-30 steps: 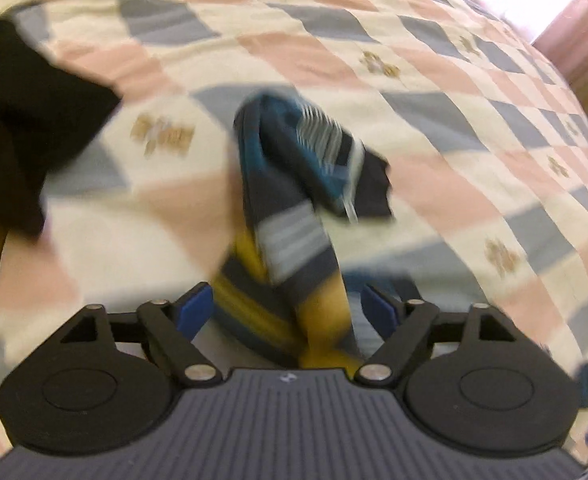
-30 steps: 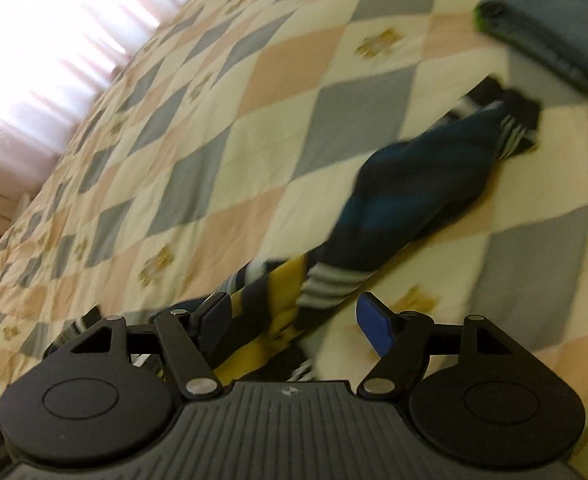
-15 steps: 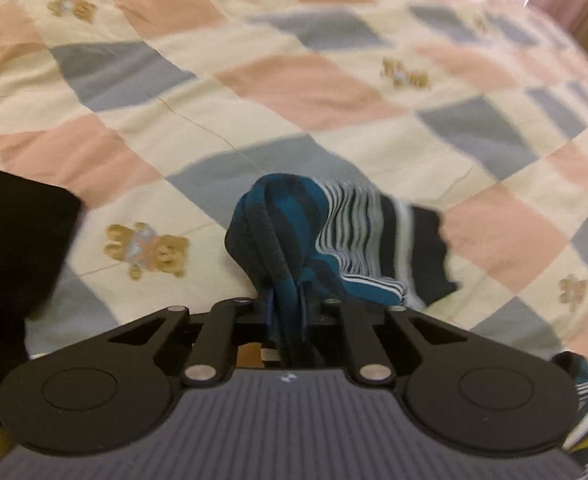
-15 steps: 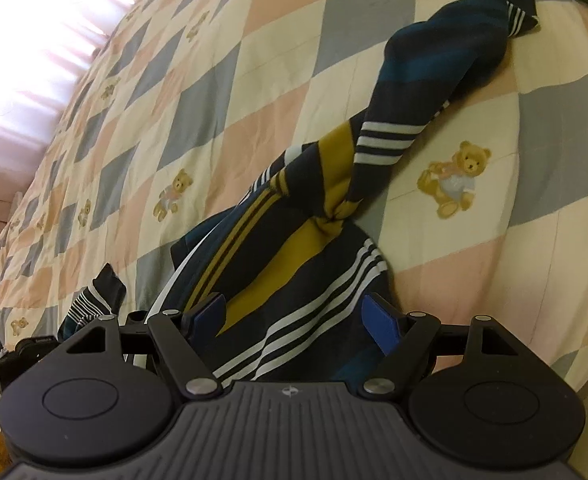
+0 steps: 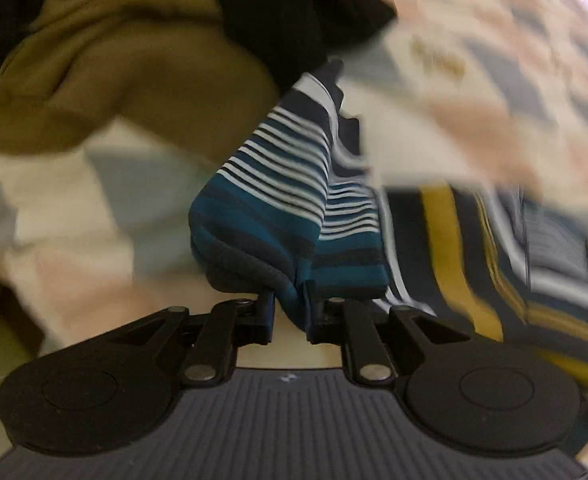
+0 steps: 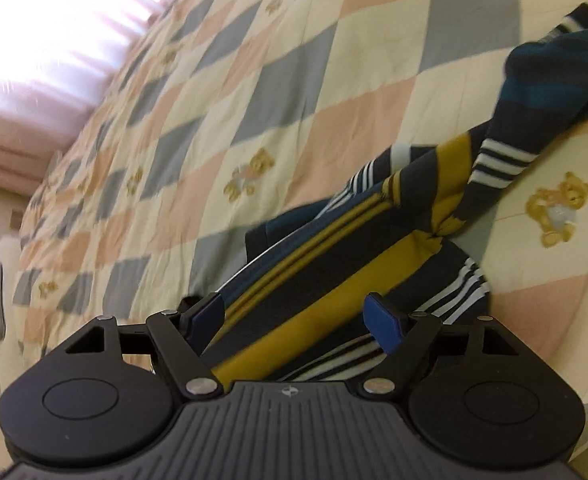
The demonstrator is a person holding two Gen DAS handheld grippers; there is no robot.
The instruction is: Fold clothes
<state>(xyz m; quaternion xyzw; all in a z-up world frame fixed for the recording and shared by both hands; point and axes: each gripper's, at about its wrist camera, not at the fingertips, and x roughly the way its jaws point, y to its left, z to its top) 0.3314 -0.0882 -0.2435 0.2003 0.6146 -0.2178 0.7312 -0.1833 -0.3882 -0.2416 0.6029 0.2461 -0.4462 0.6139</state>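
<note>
In the left wrist view the left gripper (image 5: 289,312) sits nearest the lens at 6 o'clock, its two black fingers (image 5: 267,314) drawn together and pinching a bunched fold of the striped garment (image 5: 277,208), a knit in teal, navy and thin white bands. From that pinch the cloth rises toward 12 o'clock in a gathered ridge, while the rest of it spreads out toward 3 o'clock, where broad mustard and navy stripes lie across the checked quilt (image 5: 506,92). Farther off, at 10 o'clock, a tan-brown garment (image 5: 141,80) lies heaped, and beyond it at 12 o'clock there is a black cloth (image 5: 294,12); this view is smeared by motion, so whether these two touch the striped piece cannot be told with certainty. In the right wrist view the right gripper (image 6: 300,322) stands at 6 o'clock with its blue-padded fingers (image 6: 382,320) spread wide apart, one on either side of the striped garment (image 6: 334,276), gripping nothing. The garment runs from between them toward 2 o'clock, twisting into a narrow rope near its middle and ending in a teal and navy bundle at the frame edge. Behind it the teddy-bear quilt (image 6: 253,92) stretches toward a bright curtain (image 6: 45,44) at 10 o'clock.
</note>
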